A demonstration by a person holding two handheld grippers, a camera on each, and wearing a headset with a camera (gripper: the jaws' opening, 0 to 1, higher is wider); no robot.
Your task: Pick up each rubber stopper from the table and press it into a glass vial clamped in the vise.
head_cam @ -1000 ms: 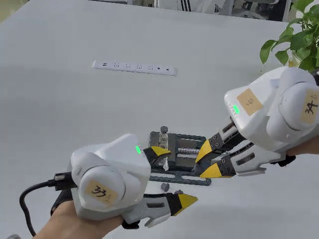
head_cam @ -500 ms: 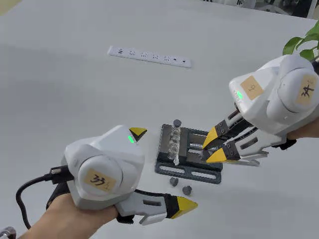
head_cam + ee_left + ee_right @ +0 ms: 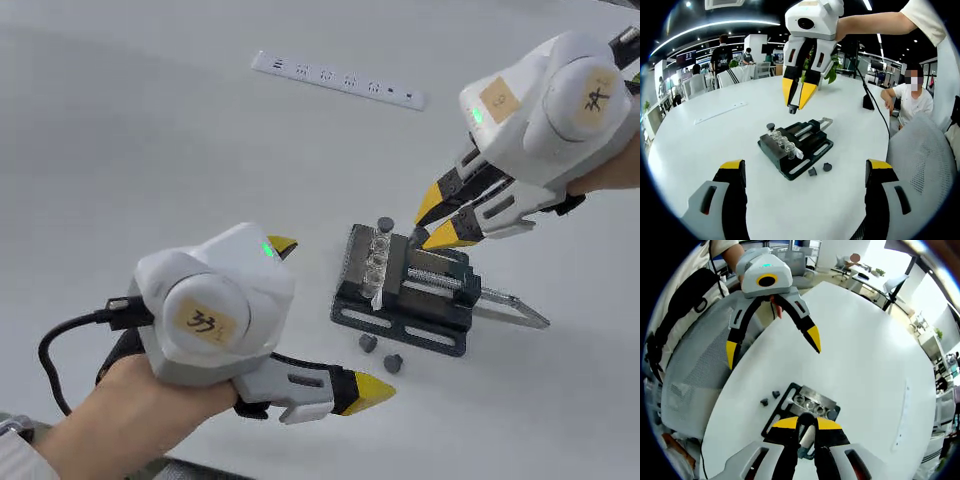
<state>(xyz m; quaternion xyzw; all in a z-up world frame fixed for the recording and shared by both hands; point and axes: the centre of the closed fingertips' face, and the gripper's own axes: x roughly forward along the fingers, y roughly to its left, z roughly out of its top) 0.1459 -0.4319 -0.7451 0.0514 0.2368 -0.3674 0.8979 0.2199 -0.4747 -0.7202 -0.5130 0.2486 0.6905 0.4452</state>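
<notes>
A black vise (image 3: 440, 300) (image 3: 810, 145) (image 3: 785, 407) clamps a row of glass vials (image 3: 377, 262) (image 3: 783, 143). The far vial wears a dark stopper (image 3: 385, 225) (image 3: 771, 126). Two loose rubber stoppers (image 3: 368, 343) (image 3: 812, 171) (image 3: 764, 401) lie on the table just in front of the vise. My right gripper (image 3: 435, 224) (image 3: 792, 104) (image 3: 807, 424) hovers above the vise's far end, shut on a small dark stopper. To the near left of the vise, my left gripper (image 3: 326, 318) (image 3: 805, 167) (image 3: 773, 347) stands wide open with nothing in it.
A white power strip (image 3: 338, 78) (image 3: 720, 112) lies far back on the white table (image 3: 150, 150). The vise handle (image 3: 512, 308) sticks out to the right. People sit and stand around chairs beyond the table edge.
My right gripper has risen from beside the vise screw to above the vials' far end. The left gripper stays open. The head camera has shifted.
</notes>
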